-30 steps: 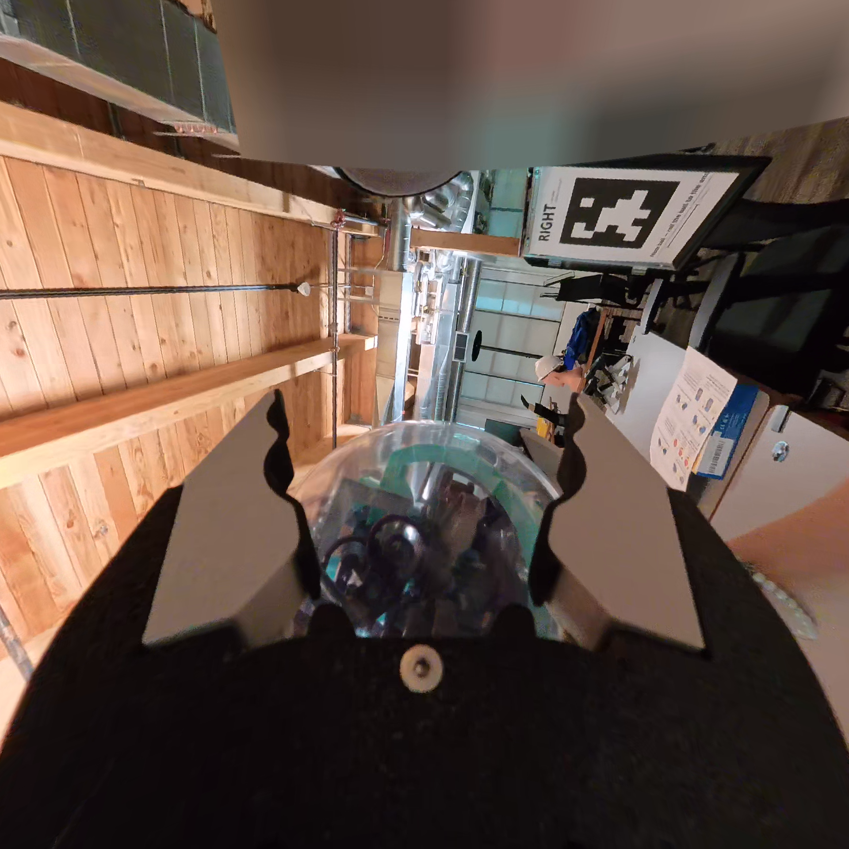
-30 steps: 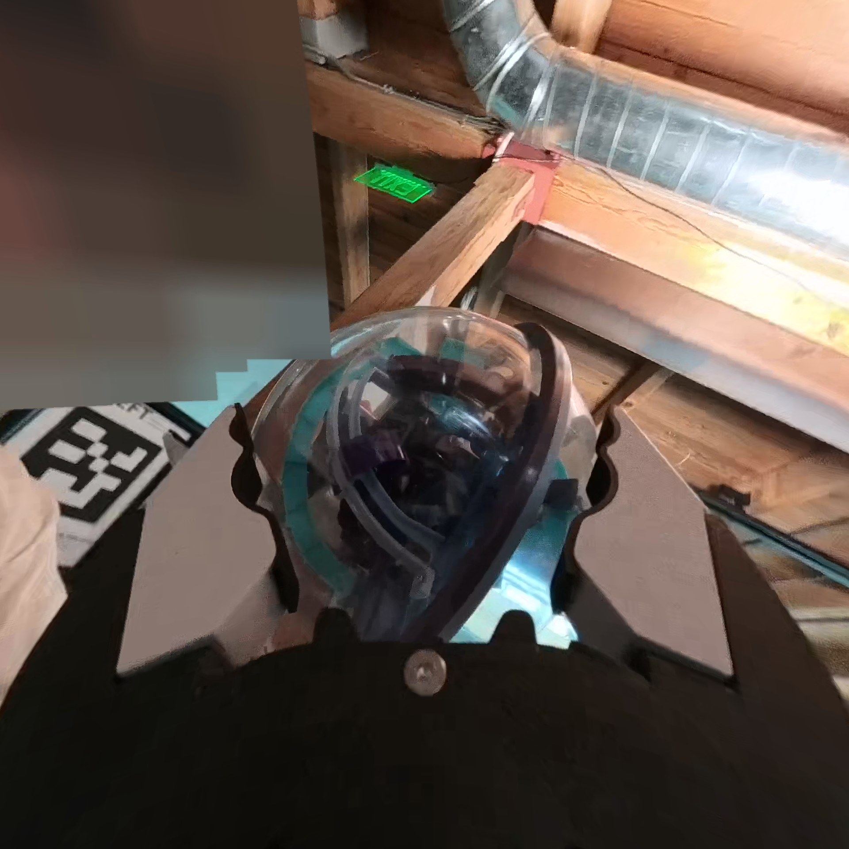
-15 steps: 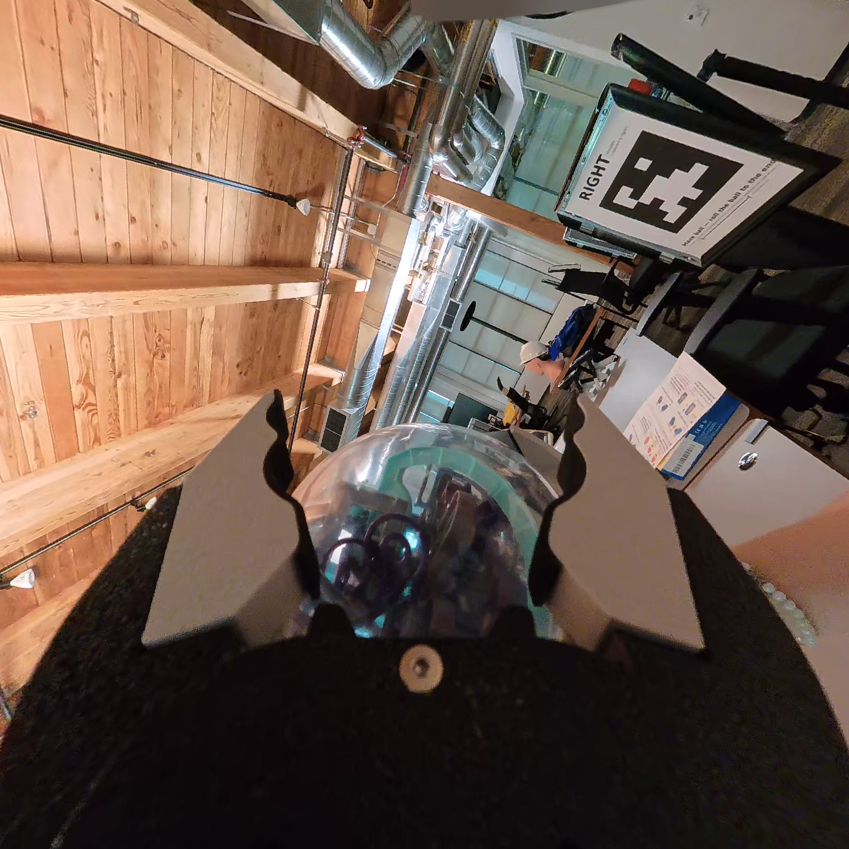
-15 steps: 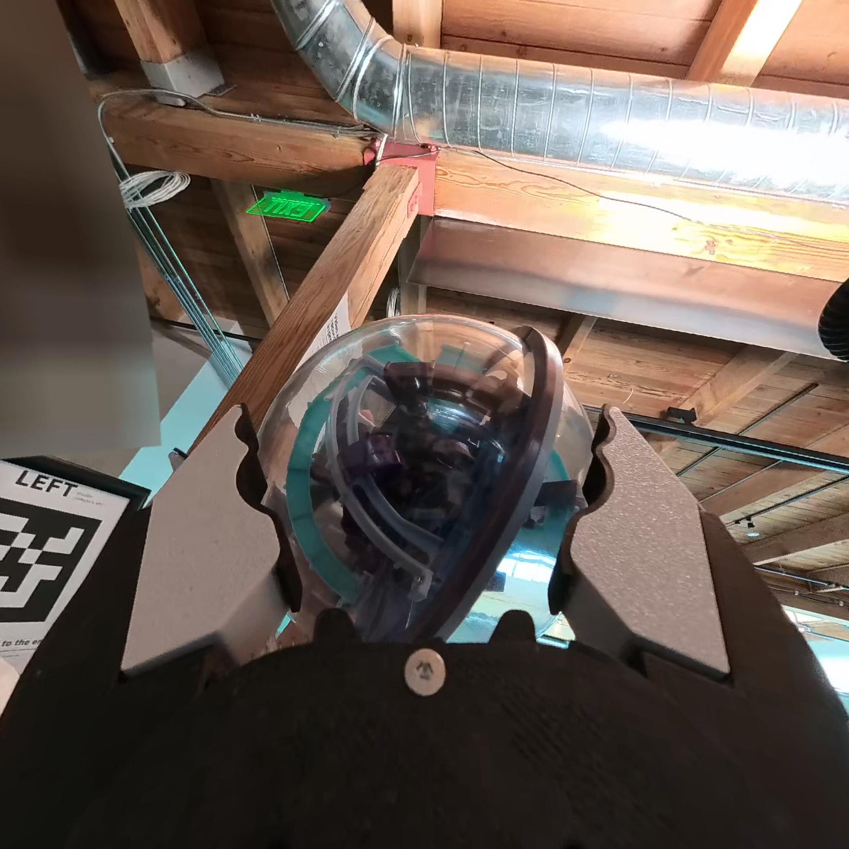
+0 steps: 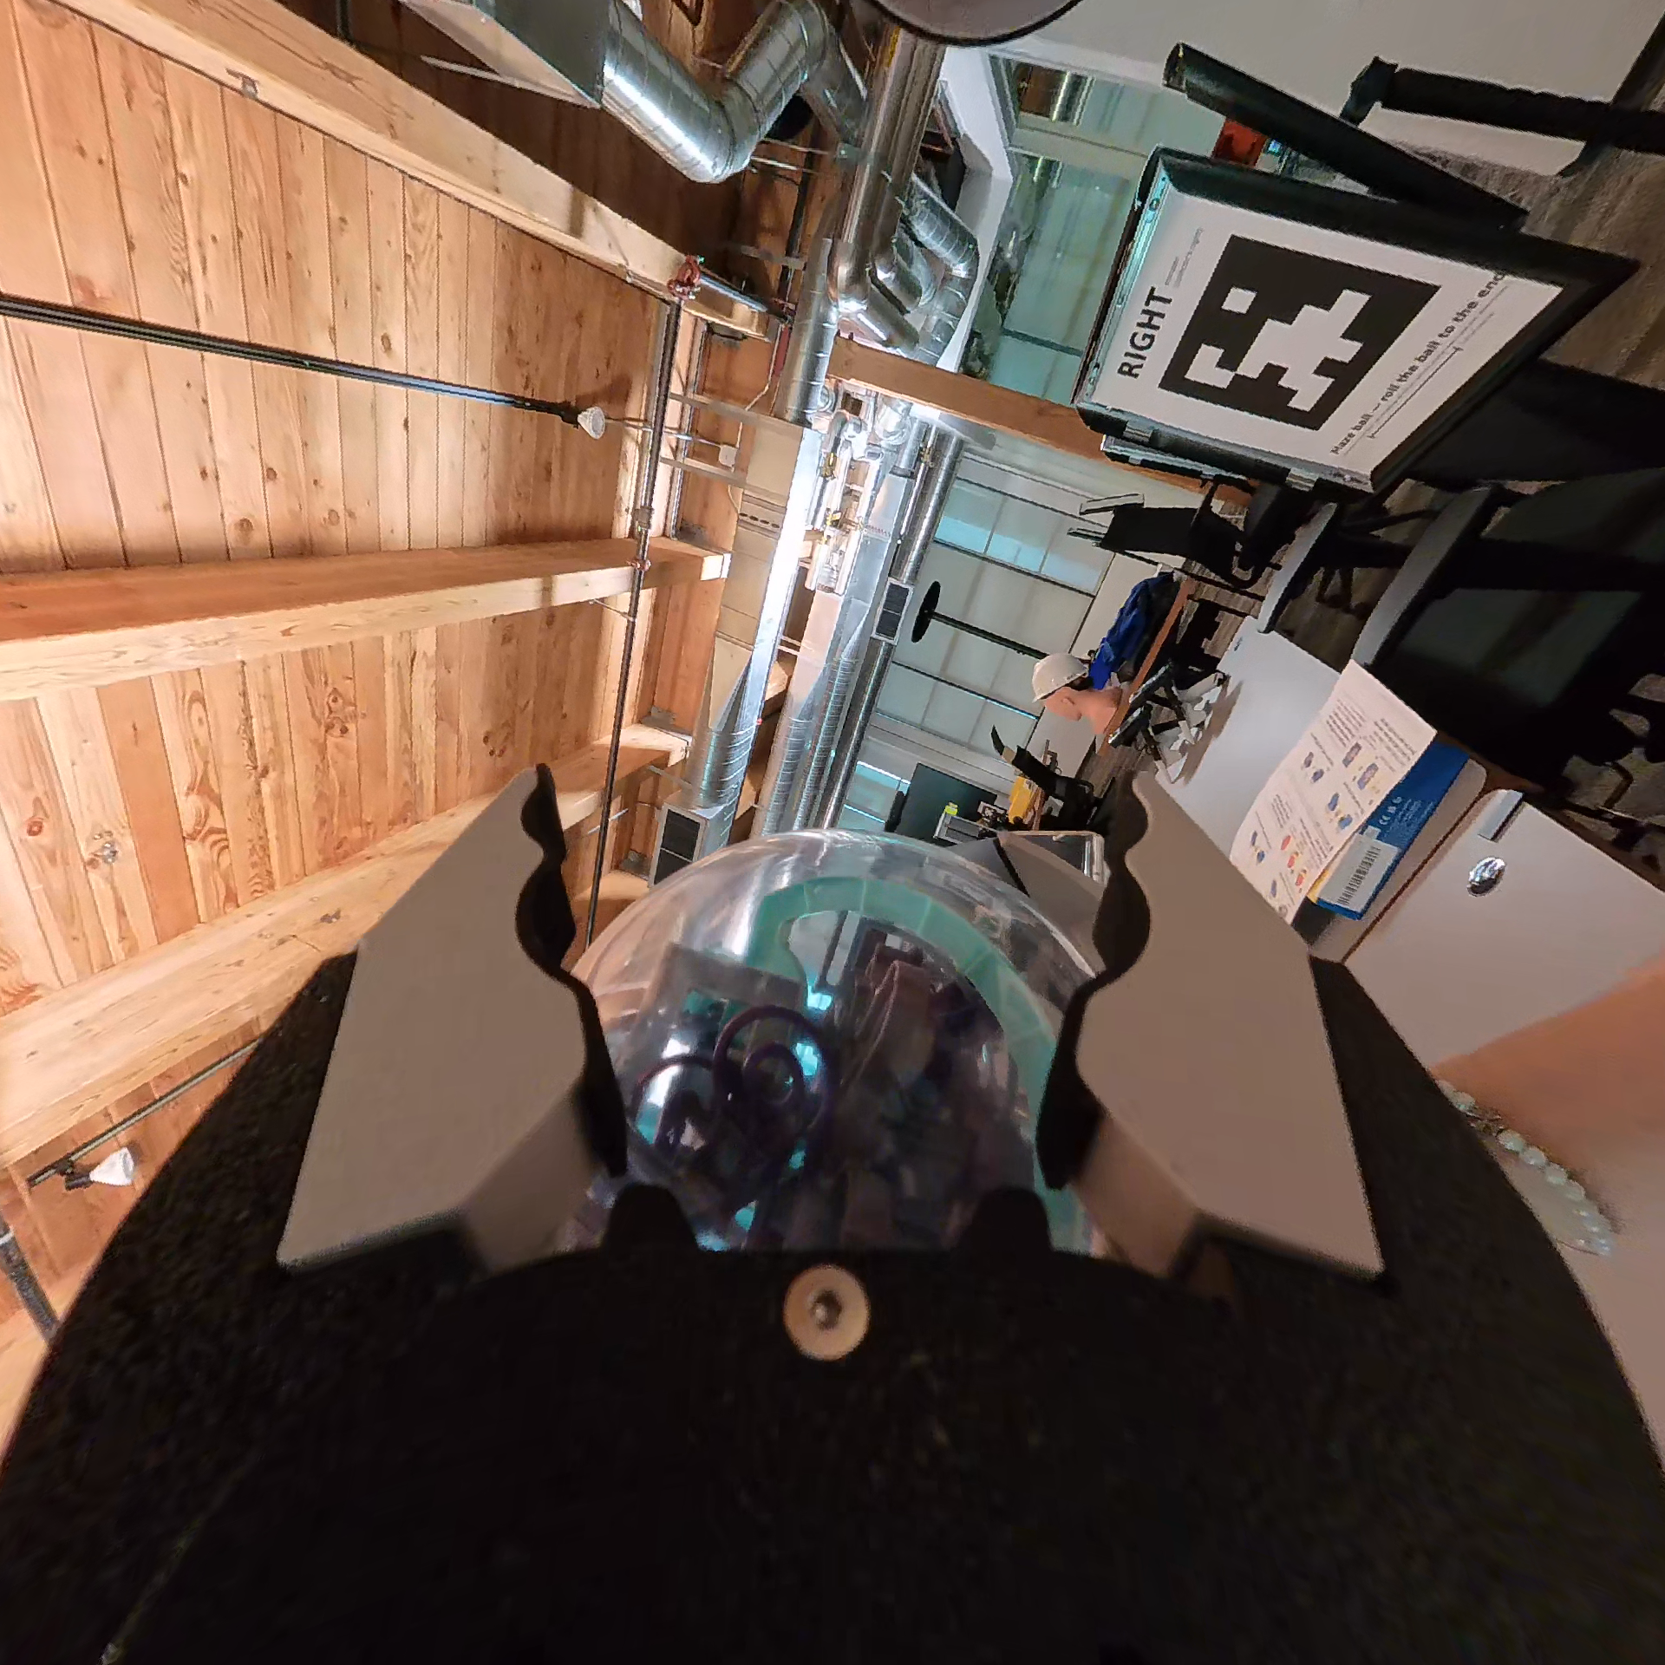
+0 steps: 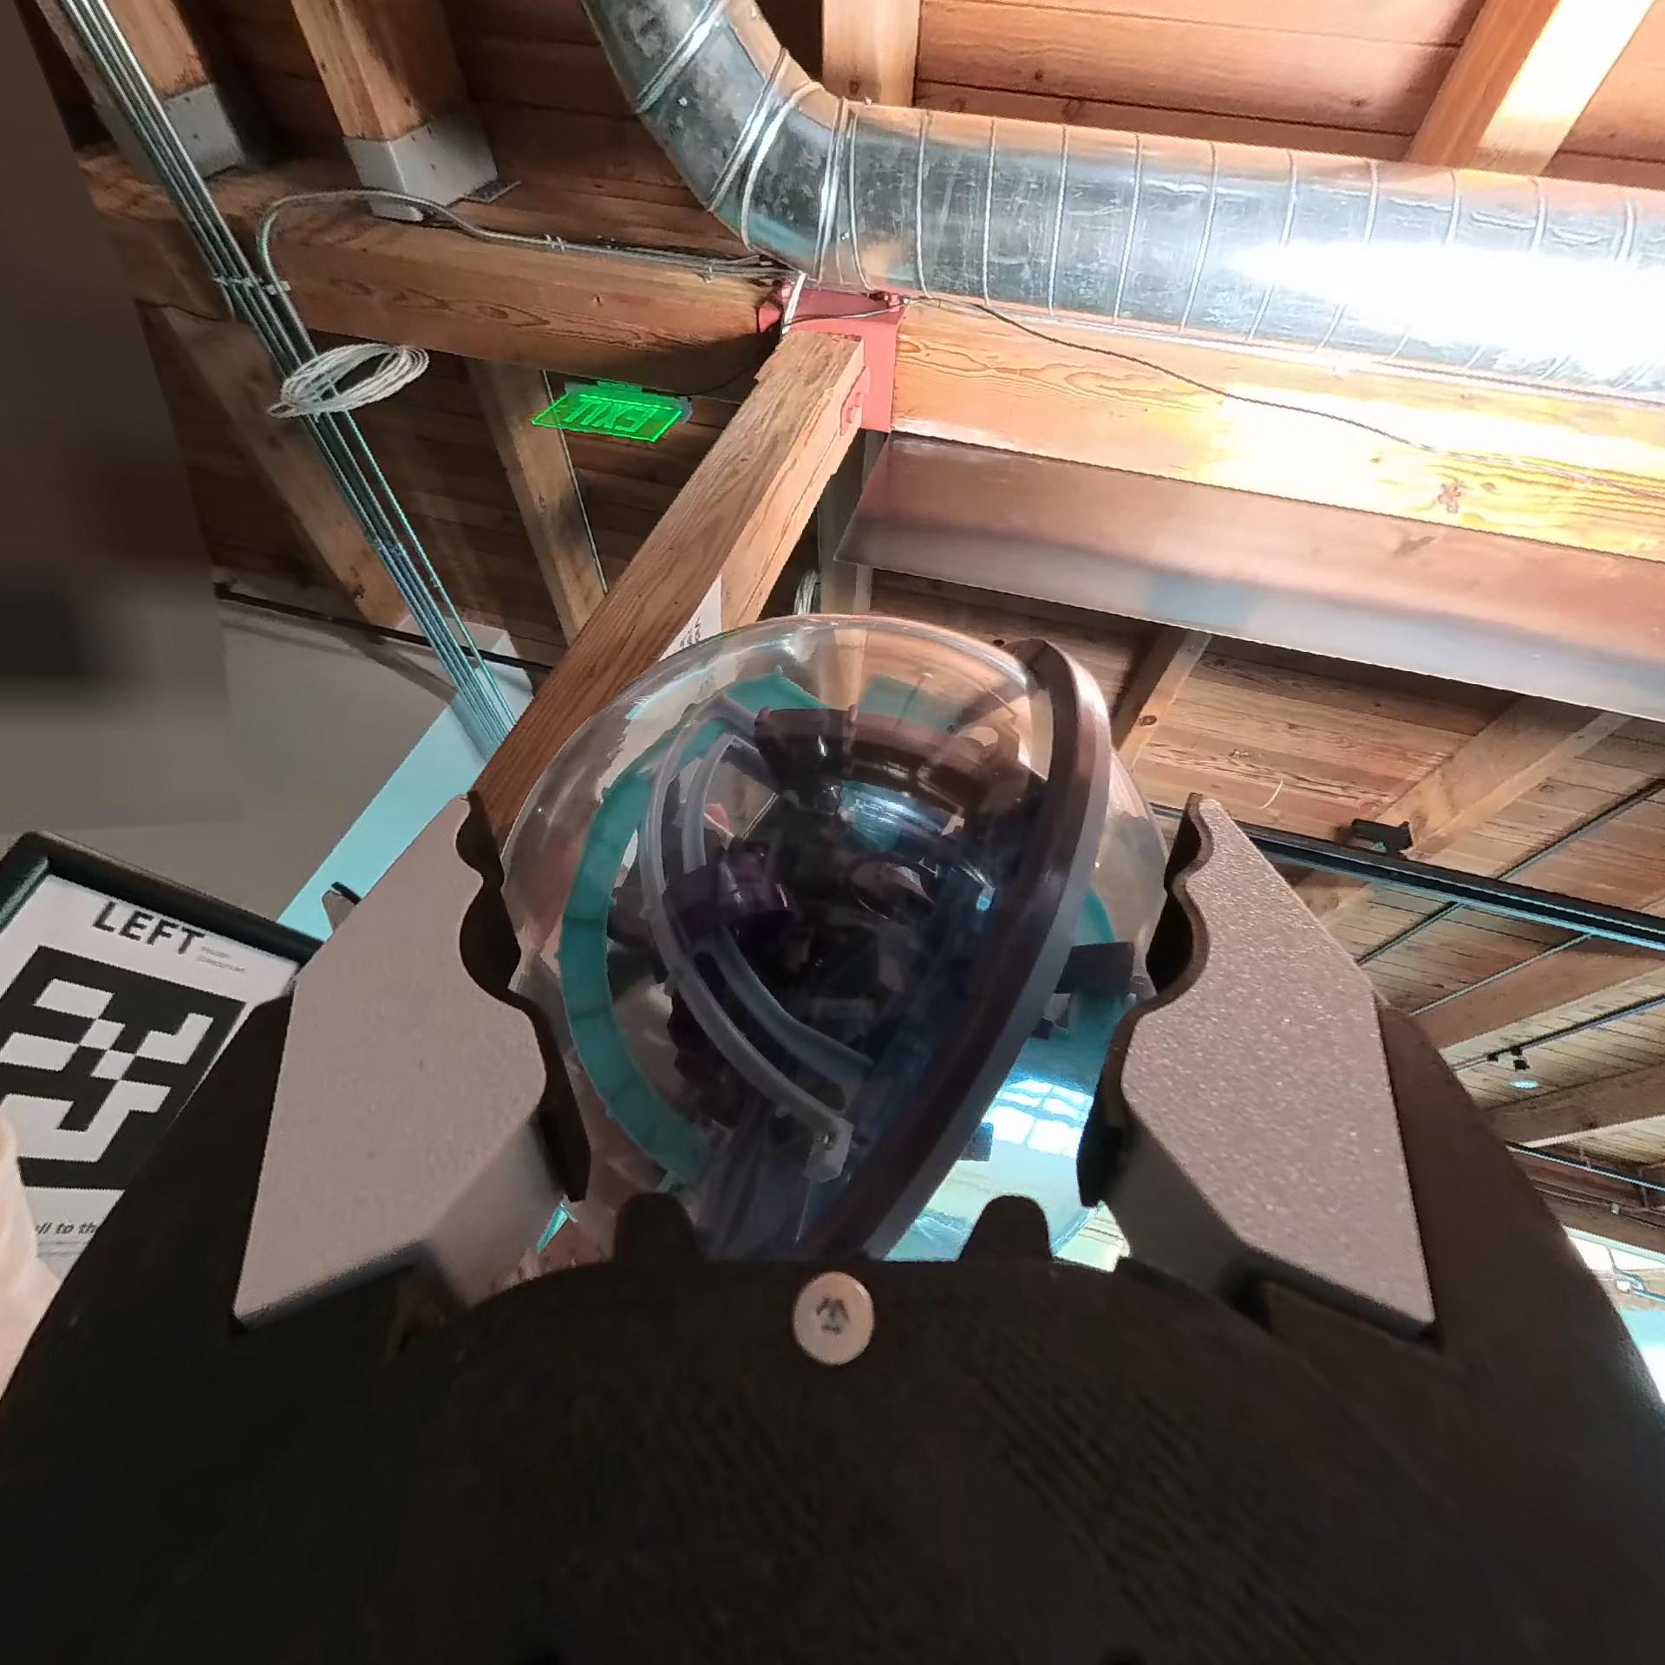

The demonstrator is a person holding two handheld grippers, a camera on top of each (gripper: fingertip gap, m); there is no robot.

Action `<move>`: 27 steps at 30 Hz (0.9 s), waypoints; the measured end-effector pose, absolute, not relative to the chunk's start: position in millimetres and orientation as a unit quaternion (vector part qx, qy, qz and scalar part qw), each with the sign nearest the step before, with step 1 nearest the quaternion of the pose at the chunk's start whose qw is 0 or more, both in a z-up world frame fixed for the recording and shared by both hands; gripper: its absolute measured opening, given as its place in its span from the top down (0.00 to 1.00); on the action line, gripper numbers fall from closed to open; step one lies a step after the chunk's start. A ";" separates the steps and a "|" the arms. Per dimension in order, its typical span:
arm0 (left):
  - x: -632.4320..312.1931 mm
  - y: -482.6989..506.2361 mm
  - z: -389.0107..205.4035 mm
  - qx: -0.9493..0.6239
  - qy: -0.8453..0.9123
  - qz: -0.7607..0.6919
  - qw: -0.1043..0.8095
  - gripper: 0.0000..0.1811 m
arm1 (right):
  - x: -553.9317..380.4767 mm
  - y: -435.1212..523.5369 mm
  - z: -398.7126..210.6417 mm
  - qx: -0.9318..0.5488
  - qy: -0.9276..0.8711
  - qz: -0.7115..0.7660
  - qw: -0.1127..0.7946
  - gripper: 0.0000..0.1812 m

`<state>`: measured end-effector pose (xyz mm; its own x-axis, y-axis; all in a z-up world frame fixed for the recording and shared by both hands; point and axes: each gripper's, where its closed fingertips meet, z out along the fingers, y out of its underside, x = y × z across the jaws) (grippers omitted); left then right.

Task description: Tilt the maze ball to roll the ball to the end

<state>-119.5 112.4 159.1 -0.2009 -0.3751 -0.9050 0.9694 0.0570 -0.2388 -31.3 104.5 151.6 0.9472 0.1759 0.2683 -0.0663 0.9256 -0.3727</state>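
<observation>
- The wooden ceiling (image 6: 1261,504) with its beams is behind and above the maze ball in the right wrist view; in the left wrist view the same planks (image 5: 270,450) fill the side left of the maze ball.
- A silver air duct (image 6: 1171,225) runs along the ceiling, well above the maze ball.
- The left gripper (image 5: 833,955) is closed on the maze ball (image 5: 838,1009): its two grey fingers (image 5: 450,1018) press the clear shell from both sides.
- The right gripper (image 6: 829,982) is also closed on the maze ball (image 6: 811,901), one finger touching each side of it.
- The maze ball is a clear sphere, held up in the air between both grippers. Inside it are a teal ring, grey rails and purple tracks. A dark band goes around the shell.
- I cannot tell where the small ball inside is.
- A framed card with a black and white marker (image 5: 1279,333) stands up and right of the maze ball in the left wrist view; another marker card (image 6: 108,1036) is left of the maze ball in the right wrist view.
- A green lit sign (image 6: 613,416) hangs on the ceiling, above the maze ball and to its left.
</observation>
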 end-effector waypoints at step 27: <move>-76.7 117.3 145.8 0.254 0.512 -0.606 0.554 0.36 | 10.4 120.1 130.2 -0.177 -0.089 0.108 0.974 0.19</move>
<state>-76.7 117.3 145.8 -0.2568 -0.4107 -0.8748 0.9312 0.1371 -0.3377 10.4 120.1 130.2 0.9609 0.2415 0.1355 -0.1784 0.9141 -0.3642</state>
